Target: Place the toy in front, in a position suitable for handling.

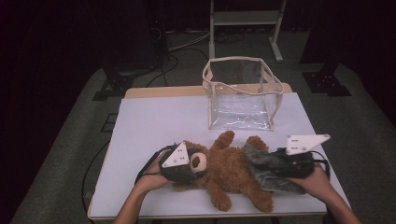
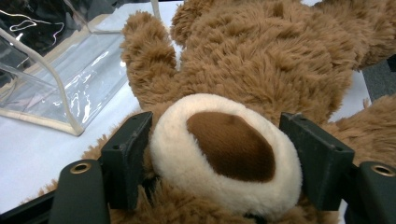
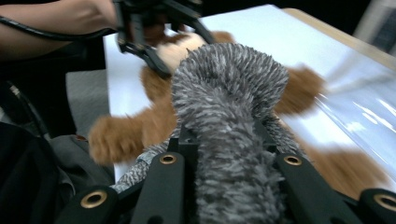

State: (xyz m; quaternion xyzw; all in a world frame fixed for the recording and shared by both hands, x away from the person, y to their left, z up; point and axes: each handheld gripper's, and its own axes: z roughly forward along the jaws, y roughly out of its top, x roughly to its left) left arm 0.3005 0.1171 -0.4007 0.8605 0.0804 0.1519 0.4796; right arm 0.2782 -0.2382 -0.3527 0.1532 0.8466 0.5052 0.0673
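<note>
grey fuzzy cloth [image 3: 229,121] sits nearest, bunched between the black jaws of the right gripper [image 3: 229,140], which is clamped on a thick fold of it. judged a firm hold: the fabric stands up in a hump between the jaws and does not sag out.

in the high view the right gripper [image 1: 280,163] holds that cloth [image 1: 261,163] at the near right of the white table [image 1: 149,121], draped on the lower half of the brown teddy bear [image 1: 229,170]. the bear lies on its back along the near edge, head to the left.

left gripper [image 1: 182,165] straddles the bear's cream muzzle [image 2: 224,149]; jaws stand either side of the snout, pressing into the fur of the head, so it pins the head in place.

clear zip bag [image 1: 243,93] stands open at the far side, well apart from the bear.

assessment: the step appears to be working the grey garment on or off the bear.
- keep the left hold steady so the body does not slide.
- pull the cloth along the legs, not upward, to avoid lifting the whole toy.
- risk: the fold slips if only pile is pinched; grip through both layers.
- watch the near table edge, the bear's leg is close to it.
</note>
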